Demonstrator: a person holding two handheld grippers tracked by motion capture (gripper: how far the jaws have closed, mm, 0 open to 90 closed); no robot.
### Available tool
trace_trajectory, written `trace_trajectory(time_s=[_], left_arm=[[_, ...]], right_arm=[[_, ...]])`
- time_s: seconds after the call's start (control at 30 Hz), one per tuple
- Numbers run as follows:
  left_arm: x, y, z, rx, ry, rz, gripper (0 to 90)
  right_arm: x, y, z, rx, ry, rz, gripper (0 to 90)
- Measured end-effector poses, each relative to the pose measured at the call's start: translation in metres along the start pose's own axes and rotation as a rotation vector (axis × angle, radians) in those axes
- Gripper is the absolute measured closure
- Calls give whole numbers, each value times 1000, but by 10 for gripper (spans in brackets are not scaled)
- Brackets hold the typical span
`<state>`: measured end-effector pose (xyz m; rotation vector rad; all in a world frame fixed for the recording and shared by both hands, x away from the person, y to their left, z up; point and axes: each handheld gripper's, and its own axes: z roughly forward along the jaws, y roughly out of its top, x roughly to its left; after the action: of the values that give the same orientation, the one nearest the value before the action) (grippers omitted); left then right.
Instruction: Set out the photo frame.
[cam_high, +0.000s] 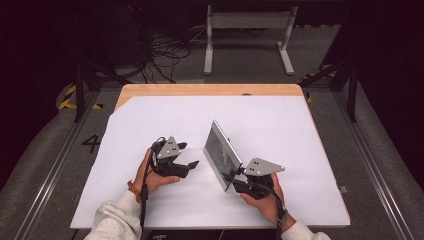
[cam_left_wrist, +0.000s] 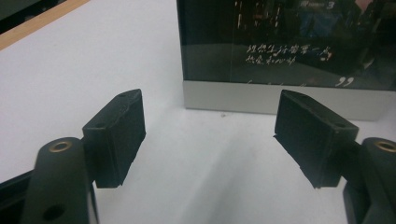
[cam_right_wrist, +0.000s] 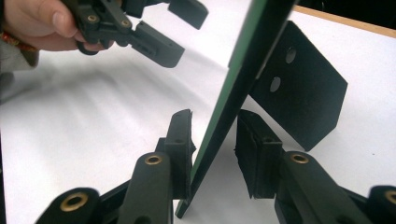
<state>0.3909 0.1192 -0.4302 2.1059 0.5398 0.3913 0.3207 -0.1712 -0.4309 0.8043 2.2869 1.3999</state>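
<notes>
Photo frame (cam_high: 220, 152) stands on edge near middle of white worktop (cam_high: 280, 120). Right claw (cam_right_wrist: 215, 154) straddles frame's corner, small gap on one side, likely steadying it. Left claw (cam_high: 186, 155), wide open and empty, waits just left of frame, facing glass.

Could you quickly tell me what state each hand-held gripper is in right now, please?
Left hand-held gripper: open, holding nothing.
Right hand-held gripper: jaws around the picture frame's edge, with a gap at one jaw; grip cannot be told.
</notes>
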Motion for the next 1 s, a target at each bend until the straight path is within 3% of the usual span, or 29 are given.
trace_trajectory(time_s=[0.1,0.13,0.2,0.47,0.53,0.67,0.87,1.0], left_arm=[[0,4,3,9,21,5,225],[1,8,6,5,0,-17,211],[0,10,9,1,-5,-3,208],[3,16,25,23,-46,-1,184],[4,17,30,28,-57,-6,183],[-1,22,38,47,-80,40,166],[1,26,45,31,-89,19,160],[3,28,49,20,-135,13,156]], right_arm=[[-2,0,-1,5,11,-22,672],[-5,-1,-2,10,38,-14,677],[-9,-2,-4,15,55,-2,681],[-14,-5,-13,44,79,-17,709],[-13,-6,-15,50,79,-21,722],[-9,-7,-17,67,61,-41,741],[-6,-9,-20,76,49,-45,757],[-5,-10,-21,81,47,-42,758]])
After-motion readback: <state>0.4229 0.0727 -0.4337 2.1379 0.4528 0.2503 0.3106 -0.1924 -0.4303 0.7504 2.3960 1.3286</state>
